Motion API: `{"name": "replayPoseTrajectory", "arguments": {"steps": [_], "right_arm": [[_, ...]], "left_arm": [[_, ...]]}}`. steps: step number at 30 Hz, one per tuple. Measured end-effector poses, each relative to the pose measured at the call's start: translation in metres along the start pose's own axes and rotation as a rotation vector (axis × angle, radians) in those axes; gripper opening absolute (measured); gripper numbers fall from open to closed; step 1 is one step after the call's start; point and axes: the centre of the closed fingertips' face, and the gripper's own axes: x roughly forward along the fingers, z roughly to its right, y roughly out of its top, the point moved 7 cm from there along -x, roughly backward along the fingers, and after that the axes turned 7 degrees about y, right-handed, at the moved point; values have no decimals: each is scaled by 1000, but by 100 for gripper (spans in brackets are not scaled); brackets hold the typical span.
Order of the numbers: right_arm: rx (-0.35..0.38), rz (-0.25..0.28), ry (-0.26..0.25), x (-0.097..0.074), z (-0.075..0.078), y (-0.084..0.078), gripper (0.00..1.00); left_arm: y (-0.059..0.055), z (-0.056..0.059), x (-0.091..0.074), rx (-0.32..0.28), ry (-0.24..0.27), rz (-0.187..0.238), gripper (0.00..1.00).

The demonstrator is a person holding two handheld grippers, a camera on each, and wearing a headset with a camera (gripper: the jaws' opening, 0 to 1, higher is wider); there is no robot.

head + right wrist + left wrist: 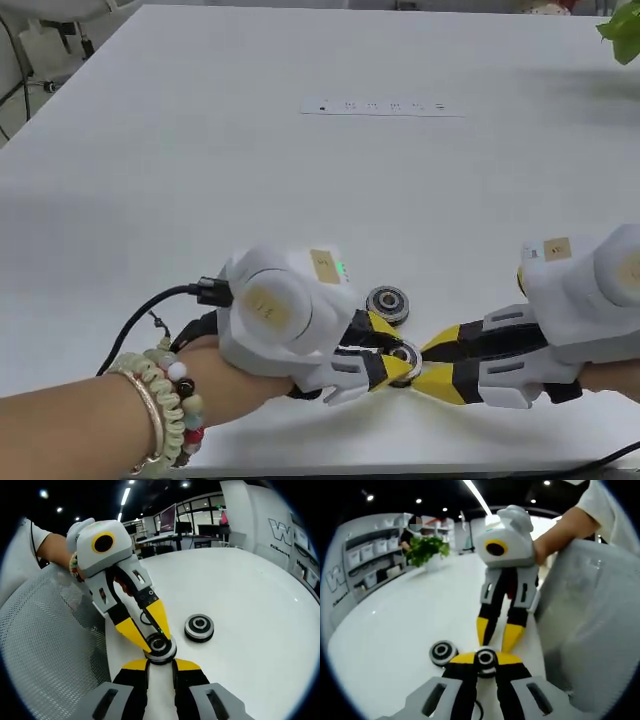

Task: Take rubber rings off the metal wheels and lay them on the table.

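Low in the centre of the head view, near the front edge of the broad white table (330,180), the two grey-and-white grippers with yellow-tipped black jaws meet nose to nose. The left gripper (486,656) comes in from the lower left and is clamped on a small round metal wheel with a bright hub (160,647), holding it just off the tabletop. The right gripper (161,664) comes in from the lower right. Its jaws are parted, with their tips at the rim of that wheel, and I cannot tell whether they are pinching it or only touching it. A second small metal wheel of the same kind (387,302) lies flat on the table just above the meeting jaws. Each wheel wears a black rubber ring (199,636) around its rim.

The wheel looks stiff, dense and smooth, so a firm grip across its flat faces probably suits it best. The ring is likely soft, stretchy and grippy, seated snugly on the rim. The best hold is probably a pinch on its outer edge, rolling it sideways off the rim rather than pulling straight out.
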Motion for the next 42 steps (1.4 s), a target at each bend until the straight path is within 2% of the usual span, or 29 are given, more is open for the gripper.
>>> {"name": "replayPoseTrajectory", "arguments": {"steps": [3, 8, 10, 11, 12, 13, 14, 20, 22, 24, 26, 29, 35, 42], "right_arm": [[3, 0, -1, 2, -1, 1, 19], [-19, -15, -5, 0, -1, 1, 17], [-15, -20, -5, -1, 0, 1, 12], [-27, -35, -23, -2, 1, -1, 4], [-45, -45, -67, -4, 5, -1, 1], [-48, -34, -14, -1, 0, 0, 1], [-45, -39, -29, -1, 1, 1, 1], [-38, -60, -42, -1, 2, 1, 0], [3, -61, -48, -1, 3, 1, 0], [84, -42, -44, -2, 4, 1, 0], [126, -29, -44, -4, 5, 0, 0], [150, -21, -44, -6, 7, -1, 0], [233, -6, -26, -7, 5, -3, 0], [302, 26, -11, -9, 4, -3, 0]], "left_arm": [[0, 0, 0, -4, -1, 4, 14], [-1, 0, 0, -7, -3, 10, 14], [-1, -1, 0, -8, 0, 9, 14], [-1, -1, 0, -10, 1, 8, 14], [-1, -1, 0, -14, 0, 8, 14], [-1, -1, 0, -14, 0, 8, 14], [-1, -1, 0, -14, 1, 8, 14], [-1, -1, 0, -10, 0, 9, 14], [-1, -1, 0, -7, -1, 7, 14], [-1, -1, 0, -7, 0, 6, 14], [-1, 0, 0, 1, 6, 0, 14], [0, 0, -1, 19, 3, -1, 14], [-3, -1, -1, -41, -12, -9, 14], [-3, 1, -1, -14, -11, -7, 15]]}}
